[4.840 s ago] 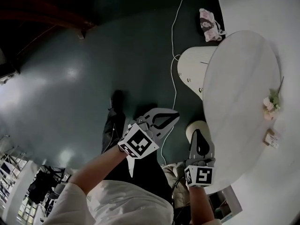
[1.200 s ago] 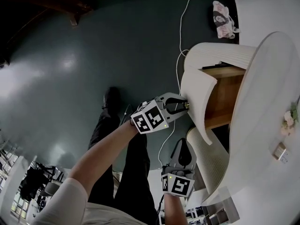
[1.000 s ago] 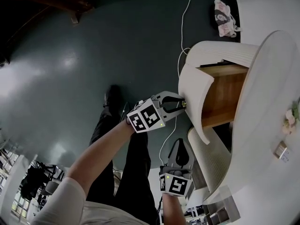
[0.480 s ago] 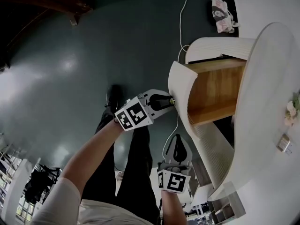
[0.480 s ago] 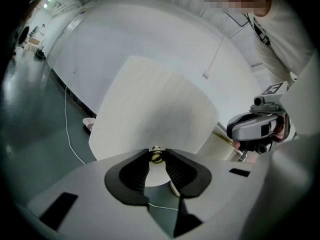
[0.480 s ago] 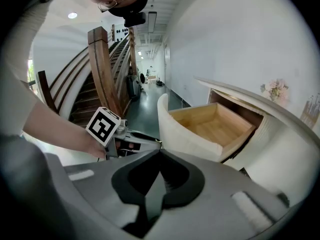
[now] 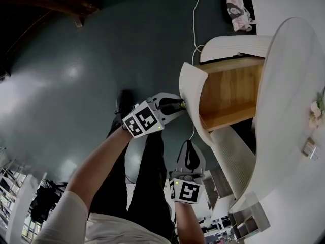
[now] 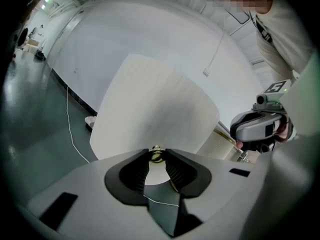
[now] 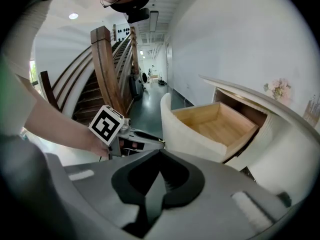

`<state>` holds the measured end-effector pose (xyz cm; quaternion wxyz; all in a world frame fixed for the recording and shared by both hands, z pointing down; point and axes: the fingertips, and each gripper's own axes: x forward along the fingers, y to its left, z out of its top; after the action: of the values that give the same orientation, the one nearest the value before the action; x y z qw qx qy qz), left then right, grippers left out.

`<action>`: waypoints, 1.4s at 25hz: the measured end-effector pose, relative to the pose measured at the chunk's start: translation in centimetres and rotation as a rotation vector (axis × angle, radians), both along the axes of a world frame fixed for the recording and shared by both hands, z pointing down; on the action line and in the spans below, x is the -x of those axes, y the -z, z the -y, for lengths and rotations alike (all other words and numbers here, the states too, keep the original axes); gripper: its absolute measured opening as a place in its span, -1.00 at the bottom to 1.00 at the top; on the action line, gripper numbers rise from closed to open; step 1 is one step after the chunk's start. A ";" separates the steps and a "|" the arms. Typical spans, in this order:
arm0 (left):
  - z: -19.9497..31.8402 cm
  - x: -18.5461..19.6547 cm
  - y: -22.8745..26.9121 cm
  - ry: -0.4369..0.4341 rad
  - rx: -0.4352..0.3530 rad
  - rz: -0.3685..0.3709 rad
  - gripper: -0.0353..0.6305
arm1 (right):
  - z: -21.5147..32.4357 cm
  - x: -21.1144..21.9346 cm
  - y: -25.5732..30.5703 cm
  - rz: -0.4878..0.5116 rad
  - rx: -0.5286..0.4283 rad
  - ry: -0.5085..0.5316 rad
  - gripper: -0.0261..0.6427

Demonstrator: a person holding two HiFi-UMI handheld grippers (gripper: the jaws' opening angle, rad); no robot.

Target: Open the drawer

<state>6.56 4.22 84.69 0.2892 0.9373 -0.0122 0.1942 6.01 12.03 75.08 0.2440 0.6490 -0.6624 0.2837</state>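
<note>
The drawer [image 7: 231, 90] of the white round cabinet stands pulled out, its wooden inside bare. Its curved white front [image 7: 190, 98] faces the floor side. My left gripper [image 7: 181, 104] is shut on the small brass knob [image 8: 156, 156] at the middle of that front [image 8: 155, 104]; the left gripper [image 8: 156, 153] pinches it at the fingertips. My right gripper [image 7: 189, 144] hangs below the drawer, jaws together and holding nothing. In the right gripper view the right gripper [image 9: 160, 155] points at the open drawer [image 9: 212, 124], with the left gripper's marker cube [image 9: 106, 124] beside it.
The cabinet's round white top [image 7: 289, 70] overhangs the drawer, with a small flower sprig [image 7: 317, 113] on it. A ribbed lower drawer front [image 7: 234, 159] sits beneath. A white cable [image 7: 193, 19] and a pink-white bundle [image 7: 237, 11] lie on the dark floor. A wooden staircase [image 9: 107, 59] rises behind.
The drawer, shut in the oldest frame, has slid further out toward the left over the last second. My left gripper has moved left with the knob; the right gripper has shifted slightly.
</note>
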 end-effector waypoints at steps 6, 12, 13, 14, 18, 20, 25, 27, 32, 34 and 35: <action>-0.2 0.4 -0.1 0.006 0.002 0.051 -0.57 | -0.3 0.8 0.3 0.000 0.001 -0.007 -0.89; -0.5 1.7 0.6 0.016 -0.004 0.126 -0.52 | 0.2 -0.7 2.3 -0.001 -0.023 -0.011 -0.89; -0.5 2.1 1.0 0.018 -0.009 0.132 -0.52 | 0.4 -0.9 2.7 -0.002 -0.036 -0.018 -0.89; -0.5 2.4 1.6 0.018 -0.013 0.135 -0.52 | 0.5 -1.0 3.1 0.002 -0.048 -0.028 -0.89; 0.4 2.5 5.6 0.020 -0.040 0.129 -0.52 | 1.4 -2.1 5.0 0.066 -0.069 -0.111 -0.89; 0.5 2.3 7.9 0.010 -0.043 0.129 -0.52 | 1.9 -2.7 6.6 0.077 -0.071 -0.122 -0.89; 0.3 1.9 15.8 -0.020 -0.048 0.128 -0.52 | 2.8 -3.8 13.0 0.068 -0.097 -0.128 -0.89; 0.6 1.9 19.0 -0.029 -0.067 0.123 -0.52 | 2.9 -4.1 15.5 0.075 -0.107 -0.149 -0.89; 1.7 2.6 26.3 -0.036 -0.137 0.137 -0.56 | 3.2 -4.1 21.1 0.110 -0.134 -0.204 -0.89; 1.8 3.2 29.0 -0.039 -0.157 0.138 -0.58 | 3.3 -3.9 23.2 0.118 -0.150 -0.216 -0.89; 1.9 3.5 30.4 -0.037 -0.159 0.129 -0.59 | 3.4 -4.0 24.4 0.112 -0.159 -0.216 -0.89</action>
<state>3.10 2.34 54.30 0.2087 0.9429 -0.0288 0.2581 9.97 8.66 50.73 0.1224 0.7169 -0.6218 0.2907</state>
